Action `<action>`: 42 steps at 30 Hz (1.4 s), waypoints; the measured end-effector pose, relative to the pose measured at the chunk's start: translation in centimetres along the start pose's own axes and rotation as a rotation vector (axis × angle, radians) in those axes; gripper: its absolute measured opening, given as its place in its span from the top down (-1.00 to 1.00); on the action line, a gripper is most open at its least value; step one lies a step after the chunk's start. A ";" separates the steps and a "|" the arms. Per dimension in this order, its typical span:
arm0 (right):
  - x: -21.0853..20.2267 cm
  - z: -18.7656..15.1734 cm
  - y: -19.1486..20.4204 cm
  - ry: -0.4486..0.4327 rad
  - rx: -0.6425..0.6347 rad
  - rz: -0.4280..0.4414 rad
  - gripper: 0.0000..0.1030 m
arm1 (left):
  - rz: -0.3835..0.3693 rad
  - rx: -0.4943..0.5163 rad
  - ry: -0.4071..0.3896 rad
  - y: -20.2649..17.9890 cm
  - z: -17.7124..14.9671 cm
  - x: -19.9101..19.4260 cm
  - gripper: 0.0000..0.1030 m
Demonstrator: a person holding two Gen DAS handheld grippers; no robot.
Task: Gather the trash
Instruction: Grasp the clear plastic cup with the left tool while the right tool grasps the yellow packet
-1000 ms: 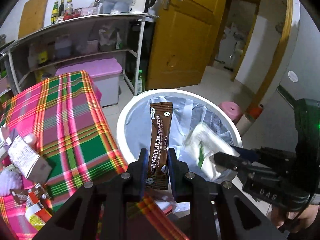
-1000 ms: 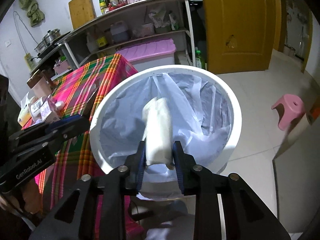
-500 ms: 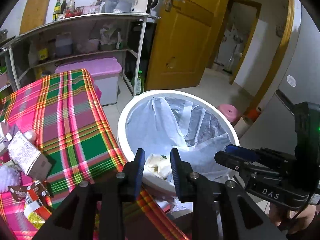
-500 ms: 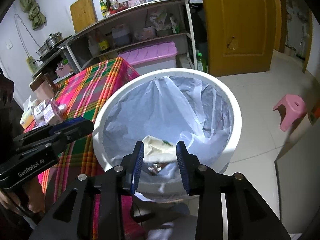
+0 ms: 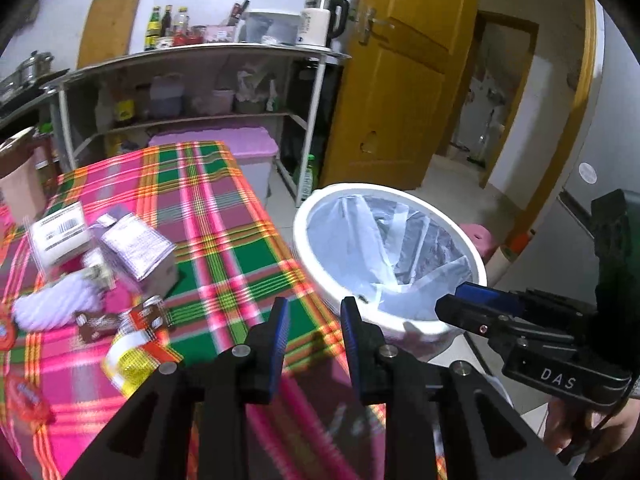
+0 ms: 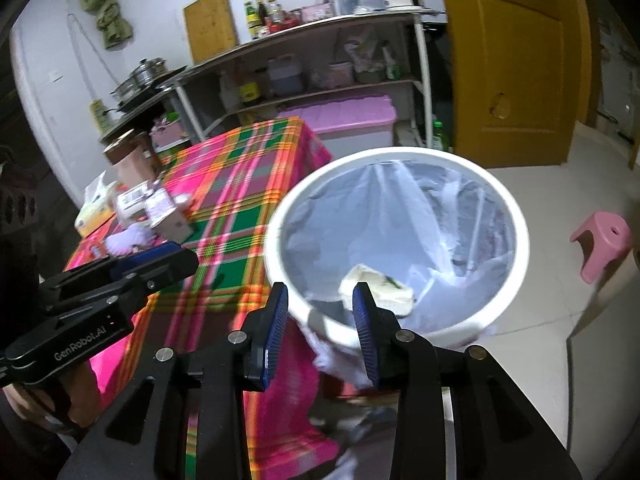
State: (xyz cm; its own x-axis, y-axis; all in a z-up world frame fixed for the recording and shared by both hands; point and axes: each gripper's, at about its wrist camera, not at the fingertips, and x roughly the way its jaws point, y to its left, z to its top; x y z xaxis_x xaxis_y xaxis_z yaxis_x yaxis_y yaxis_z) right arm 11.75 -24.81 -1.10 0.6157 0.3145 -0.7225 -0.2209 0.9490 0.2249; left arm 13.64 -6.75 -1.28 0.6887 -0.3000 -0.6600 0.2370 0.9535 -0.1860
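Observation:
A white trash bin (image 5: 308,216) lined with a clear bag stands beside the plaid-covered table (image 5: 224,216); it also shows in the right wrist view (image 6: 516,216). A pale crumpled wrapper (image 6: 376,284) lies inside it. My left gripper (image 5: 312,312) is open and empty over the table edge next to the bin. My right gripper (image 6: 320,304) is open and empty at the bin's near rim. Trash lies on the table: a purple-white carton (image 5: 136,248), a white box (image 5: 60,236), a white fluffy item (image 5: 56,304), brown and yellow wrappers (image 5: 132,344).
A metal shelf (image 5: 200,80) with bottles and a kettle stands behind, with a purple storage box (image 5: 224,148) under it. A yellow door (image 5: 404,80) is at the right. A pink stool (image 6: 604,244) stands on the tiled floor. A tissue box (image 6: 94,208) and brown jar (image 6: 132,156) sit at the table's far side.
Both grippers opened and dropped their loads, the brown sachet and the pale wrapper, into the bin. Both then swung left toward the table, the left one more.

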 end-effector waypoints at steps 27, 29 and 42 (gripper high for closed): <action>3.4 -1.0 11.1 0.071 -0.198 0.190 0.02 | 0.259 -0.192 -0.074 11.2 -6.1 -8.8 0.16; 4.0 -1.0 11.8 0.079 -0.211 0.202 -0.02 | 0.285 -0.212 -0.086 12.4 -6.4 -9.3 0.05; 8.1 0.4 14.8 0.111 -0.266 0.208 -0.03 | 0.365 -0.298 -0.071 18.4 -7.7 -9.4 -0.08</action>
State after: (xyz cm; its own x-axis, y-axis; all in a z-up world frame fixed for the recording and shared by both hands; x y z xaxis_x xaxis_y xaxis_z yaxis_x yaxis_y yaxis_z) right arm 13.77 -8.18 -3.35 0.4542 0.4826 -0.7489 -0.5314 0.8214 0.2070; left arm 6.24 13.81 -4.13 0.7379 0.0646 -0.6718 -0.2286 0.9605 -0.1587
